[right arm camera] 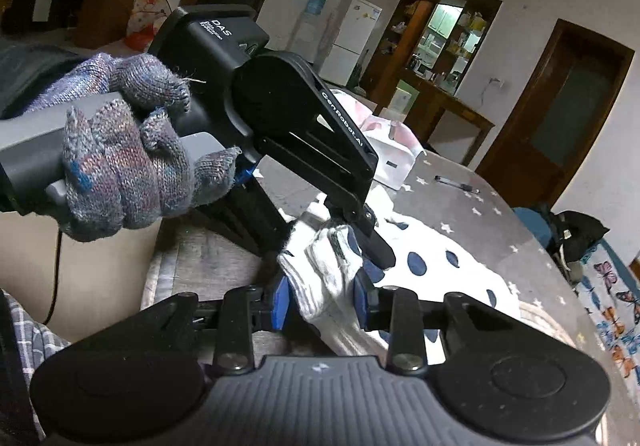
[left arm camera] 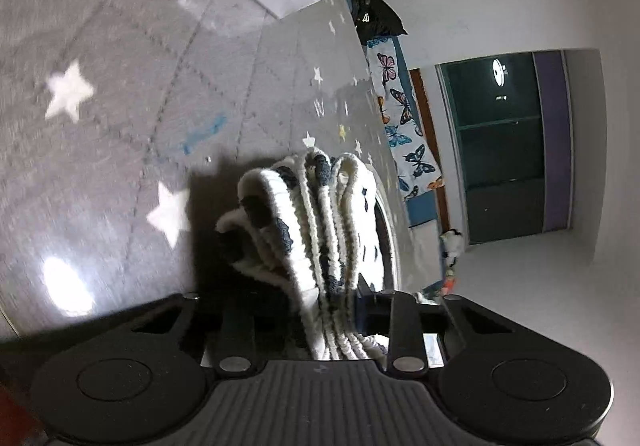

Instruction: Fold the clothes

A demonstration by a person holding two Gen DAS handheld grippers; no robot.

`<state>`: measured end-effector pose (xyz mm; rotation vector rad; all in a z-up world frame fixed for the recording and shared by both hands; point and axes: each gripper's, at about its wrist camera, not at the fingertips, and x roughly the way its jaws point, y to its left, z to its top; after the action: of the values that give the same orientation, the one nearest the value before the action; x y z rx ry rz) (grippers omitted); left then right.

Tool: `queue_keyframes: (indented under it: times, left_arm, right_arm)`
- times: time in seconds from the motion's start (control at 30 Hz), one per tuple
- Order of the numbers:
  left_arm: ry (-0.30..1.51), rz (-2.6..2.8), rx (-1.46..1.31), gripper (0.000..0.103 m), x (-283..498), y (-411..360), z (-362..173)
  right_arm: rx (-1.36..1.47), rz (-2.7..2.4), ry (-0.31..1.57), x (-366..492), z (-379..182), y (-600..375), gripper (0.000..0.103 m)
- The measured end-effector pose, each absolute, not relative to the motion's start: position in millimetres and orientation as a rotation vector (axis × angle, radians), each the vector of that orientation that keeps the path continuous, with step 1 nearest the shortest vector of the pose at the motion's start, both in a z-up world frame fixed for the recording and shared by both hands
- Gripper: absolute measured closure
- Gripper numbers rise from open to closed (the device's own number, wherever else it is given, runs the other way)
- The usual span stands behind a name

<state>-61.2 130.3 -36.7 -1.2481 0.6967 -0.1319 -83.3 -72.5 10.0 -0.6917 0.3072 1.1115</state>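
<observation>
Two grippers, left gripper [right arm camera: 356, 234] and right gripper [right arm camera: 320, 300], each clamped on one spotted garment [right arm camera: 432, 270]; markings: "DAS", "GenRobot.AI".

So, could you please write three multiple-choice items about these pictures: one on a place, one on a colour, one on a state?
1. Where does the white box stand?
A. on the grey star-patterned surface
B. on the floor
C. on the fridge

2. What colour are the dots on the white garment?
A. red
B. dark blue
C. yellow

3. What is the state of the left gripper?
A. open and free
B. shut on bunched folds of the garment
C. holding a pen

Answers:
1 A, the box sits on the grey surface with white stars, beyond the garment.
2 B, the right wrist view shows dark blue dots on white cloth.
3 B, the left wrist view shows several layers of cloth pinched in it; the right gripper clamps cloth too.
</observation>
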Motion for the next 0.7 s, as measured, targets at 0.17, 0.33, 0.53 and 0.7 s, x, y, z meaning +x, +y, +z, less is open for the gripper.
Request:
queue_keyframes:
  times: [0.17,0.33,0.53,0.7]
  left_arm:
    - [0.702,-0.099,-1.151,0.072,-59,139,-28]
    - [0.708,-0.068,-1.057,0.072,-61,150,-20]
    - [0.717,-0.065,-0.980,0.072,-61,156,-13]
    - [0.725,-0.076,-0.936,0.072,-61,158,-8]
  right_arm:
    - [-0.585,1.134,0.368,-69,23,-93,0.065]
    - [-0.493,1.036,0.429,-43,31,-116,0.064]
    - [-0.348,0.817,0.526,1,24,-158,0.064]
    - [-0.173,0.701,0.646,45,16,-183,0.063]
